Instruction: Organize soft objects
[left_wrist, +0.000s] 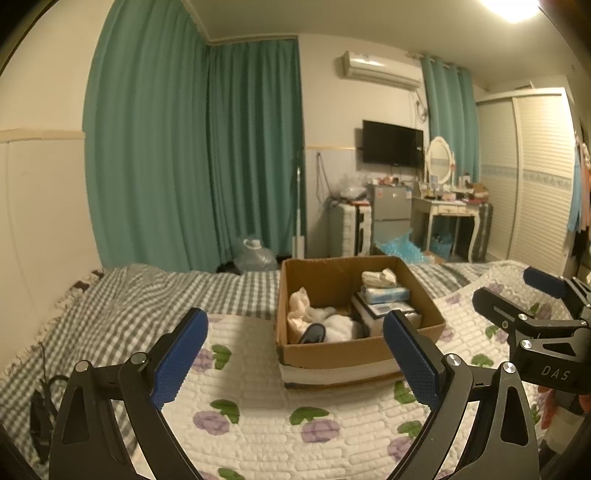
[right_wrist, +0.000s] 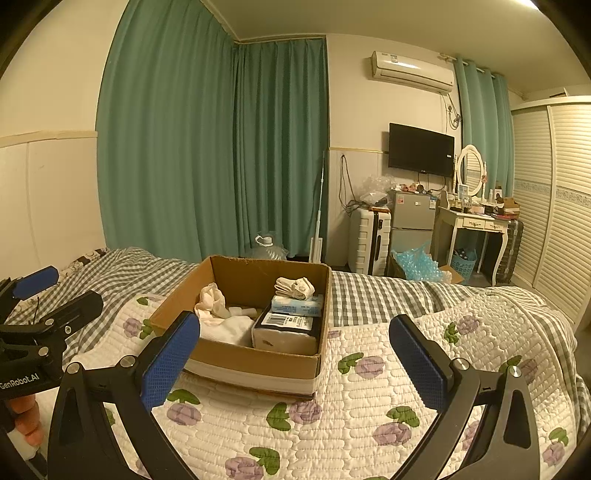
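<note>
An open cardboard box (left_wrist: 354, 352) (right_wrist: 255, 363) sits on the flowered quilt (left_wrist: 258, 424) (right_wrist: 369, 406) of the bed. Inside lie white and pink cloths (left_wrist: 321, 317) (right_wrist: 218, 314), rolled cream socks (left_wrist: 378, 277) (right_wrist: 294, 287), a blue tissue pack (left_wrist: 386, 294) (right_wrist: 297, 304), a labelled packet (right_wrist: 286, 326) and a dark slipper-like item (left_wrist: 312, 333). My left gripper (left_wrist: 295, 362) is open and empty, just short of the box. My right gripper (right_wrist: 295, 363) is open and empty, also in front of the box. Each gripper shows at the edge of the other's view, the right (left_wrist: 524, 295) and the left (right_wrist: 55, 291).
A grey checked blanket (left_wrist: 147, 295) (right_wrist: 388, 299) covers the far bed. Beyond stand teal curtains (left_wrist: 192, 155), a water jug (left_wrist: 255, 254), a suitcase (right_wrist: 369, 240), a small fridge (right_wrist: 412, 218), a dressing table (right_wrist: 476, 225) and a wardrobe (right_wrist: 554, 203). A black cable (left_wrist: 40, 406) lies at the bed's left edge.
</note>
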